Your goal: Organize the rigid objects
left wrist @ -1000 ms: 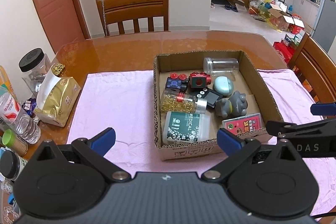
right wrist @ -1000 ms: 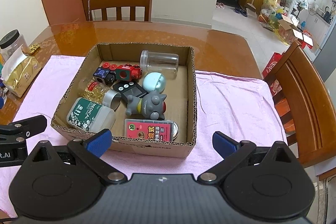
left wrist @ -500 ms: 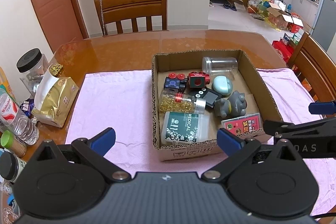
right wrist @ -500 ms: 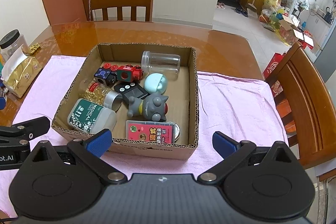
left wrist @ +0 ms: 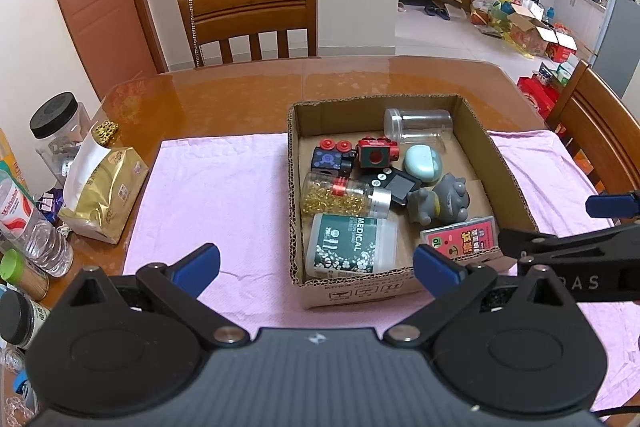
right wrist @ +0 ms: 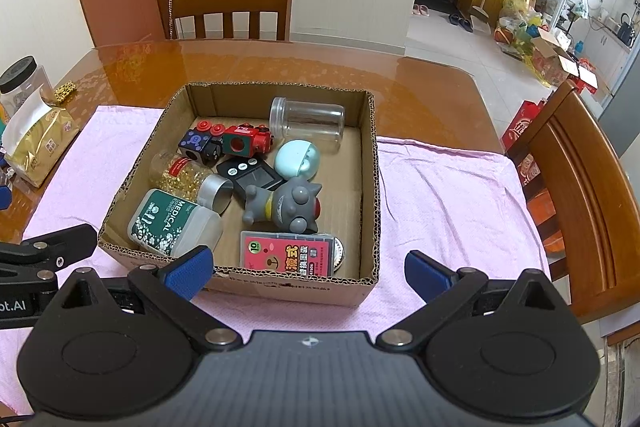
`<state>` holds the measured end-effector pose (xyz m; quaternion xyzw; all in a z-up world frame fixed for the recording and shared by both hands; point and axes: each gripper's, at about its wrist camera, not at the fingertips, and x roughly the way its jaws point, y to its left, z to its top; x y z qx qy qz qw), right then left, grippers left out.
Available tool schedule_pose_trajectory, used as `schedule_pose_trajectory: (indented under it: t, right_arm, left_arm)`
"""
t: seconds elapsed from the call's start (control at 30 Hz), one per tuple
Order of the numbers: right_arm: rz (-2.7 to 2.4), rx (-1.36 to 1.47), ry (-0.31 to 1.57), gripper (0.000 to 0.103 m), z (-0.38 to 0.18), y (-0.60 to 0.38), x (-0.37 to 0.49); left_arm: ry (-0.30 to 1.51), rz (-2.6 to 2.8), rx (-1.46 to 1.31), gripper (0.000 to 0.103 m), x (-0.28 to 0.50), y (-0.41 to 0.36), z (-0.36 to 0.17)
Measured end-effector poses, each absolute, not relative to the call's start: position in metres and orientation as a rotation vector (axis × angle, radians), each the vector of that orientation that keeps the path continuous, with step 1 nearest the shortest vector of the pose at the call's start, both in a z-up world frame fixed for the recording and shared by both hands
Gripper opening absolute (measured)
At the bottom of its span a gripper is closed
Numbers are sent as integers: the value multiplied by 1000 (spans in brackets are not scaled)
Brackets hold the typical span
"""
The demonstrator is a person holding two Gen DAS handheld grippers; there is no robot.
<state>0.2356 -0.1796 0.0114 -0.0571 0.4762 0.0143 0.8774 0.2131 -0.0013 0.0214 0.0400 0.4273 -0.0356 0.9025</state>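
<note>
My left gripper [left wrist: 316, 265] is spread wide with nothing between its blue pads, hovering over the pink cloth [left wrist: 224, 195] at the near edge of the cardboard box [left wrist: 294, 163]. My right gripper [right wrist: 306, 269] is likewise wide open and empty, poised just short of the box's near wall. Inside the box, seen from the right wrist, the red card pack [right wrist: 290, 253] lies at 12 o'clock just past that wall, with the green-labelled medical bottle [right wrist: 174, 223] at 10 o'clock on its side. Beyond them the grey toy figure [right wrist: 290, 207] lies touching a black timer [right wrist: 252, 179], and a bottle of golden capsules [right wrist: 188, 177] lies left of that. Farther back sit a mint round case [right wrist: 298, 161], a red toy block [right wrist: 246, 143] beside a dark blue one [right wrist: 198, 143], and a clear empty jar [right wrist: 308, 121] on its side by the far wall. On the tabletop [left wrist: 240, 99] at 9 o'clock of my left gripper rests a gold bag [left wrist: 102, 193].
</note>
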Motion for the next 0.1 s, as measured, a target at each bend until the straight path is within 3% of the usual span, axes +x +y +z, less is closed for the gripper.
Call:
schedule_pose_trajectory:
  t: [0.1]
  right_arm:
    - [32, -119, 993, 103, 11, -179, 236]
  left_arm:
    - [884, -72, 81, 102, 213, -1, 21]
